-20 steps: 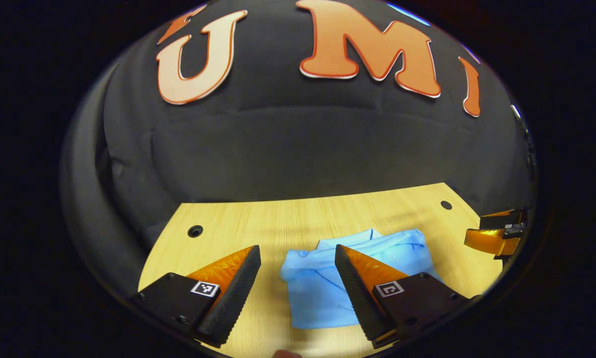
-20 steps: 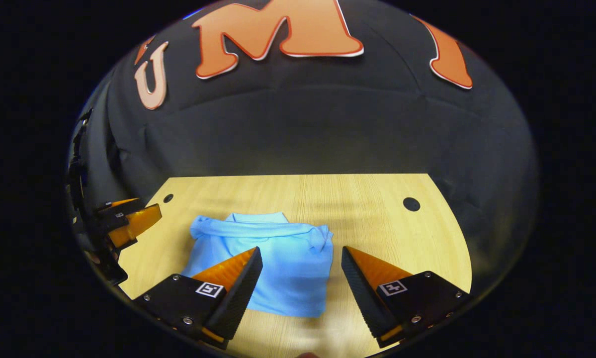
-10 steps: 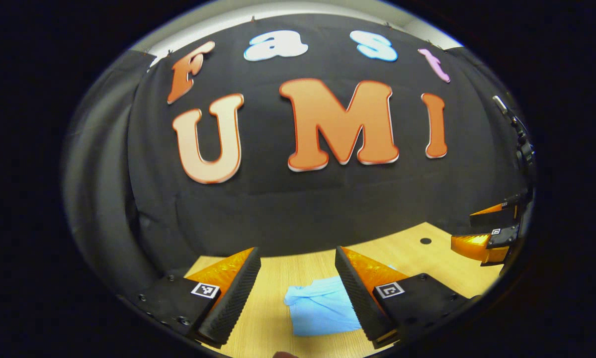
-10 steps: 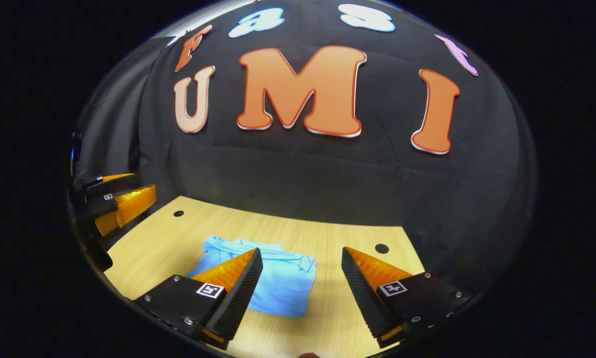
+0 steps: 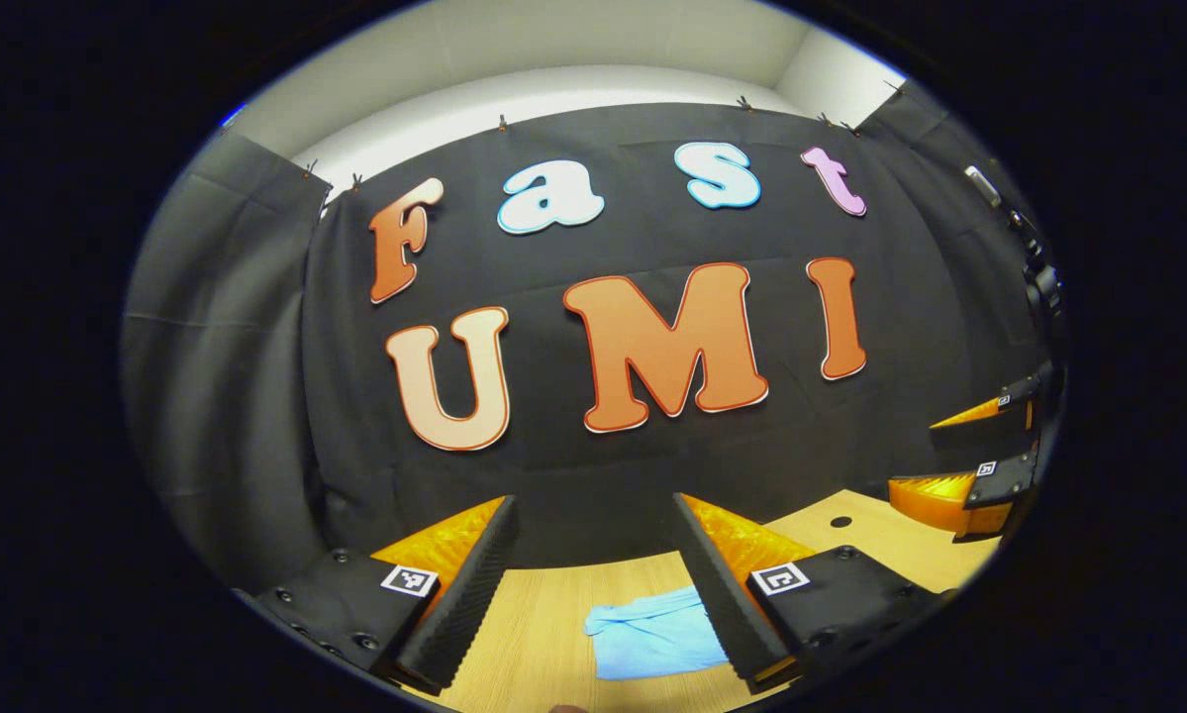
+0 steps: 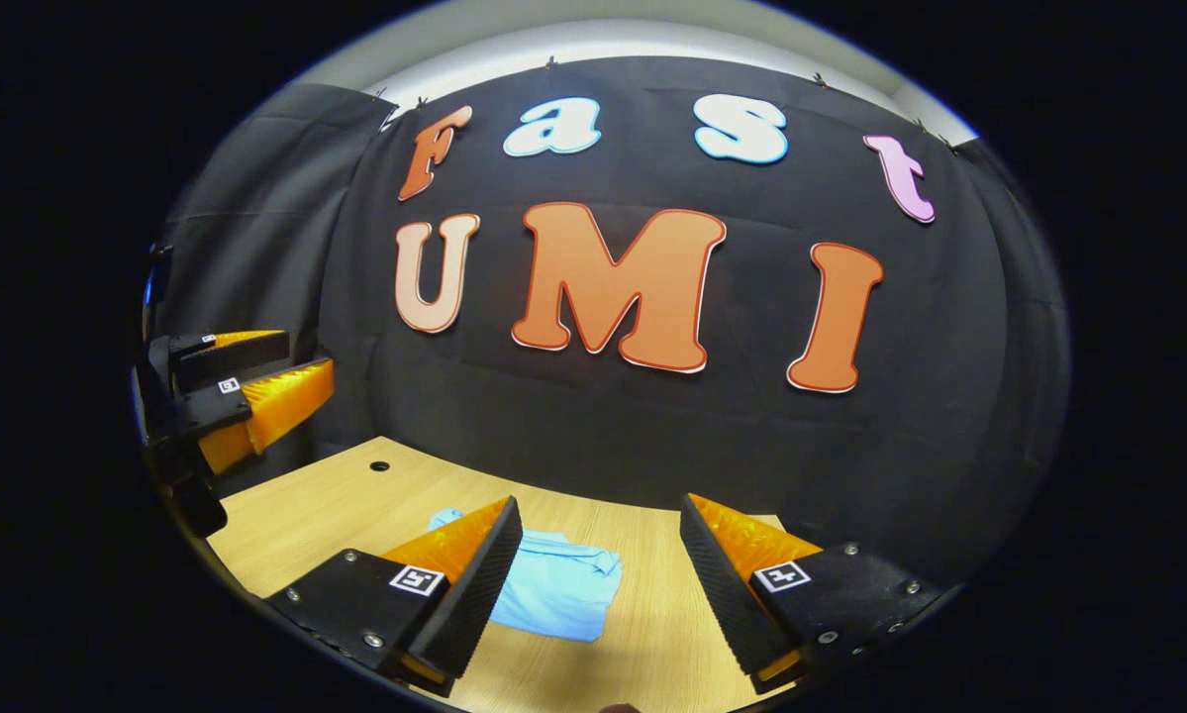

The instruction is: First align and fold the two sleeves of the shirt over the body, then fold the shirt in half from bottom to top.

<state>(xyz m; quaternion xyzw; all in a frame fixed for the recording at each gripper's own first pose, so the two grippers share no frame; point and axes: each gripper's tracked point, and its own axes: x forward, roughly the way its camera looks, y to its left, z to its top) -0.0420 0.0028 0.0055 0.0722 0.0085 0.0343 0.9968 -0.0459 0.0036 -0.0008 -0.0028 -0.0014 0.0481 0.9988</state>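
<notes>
Left gripper view: my left gripper (image 5: 593, 584) jaws wide apart, empty, raised higher than second ago. Right gripper (image 6: 601, 584) same. Folded shirt (image 6: 553, 594) flat on surface (image 6: 306, 505), now smaller, lower, farther below me.

Partly hidden shirt, cropped gripper

In the left gripper view the shirt (image 5: 652, 642) is covered on its right side by the left gripper's (image 5: 593, 584) finger. In the right gripper view the right gripper's (image 6: 601, 584) finger hides the shirt's (image 6: 563, 594) left part, and the picture's edge cuts the left gripper (image 6: 256, 391) off.
</notes>
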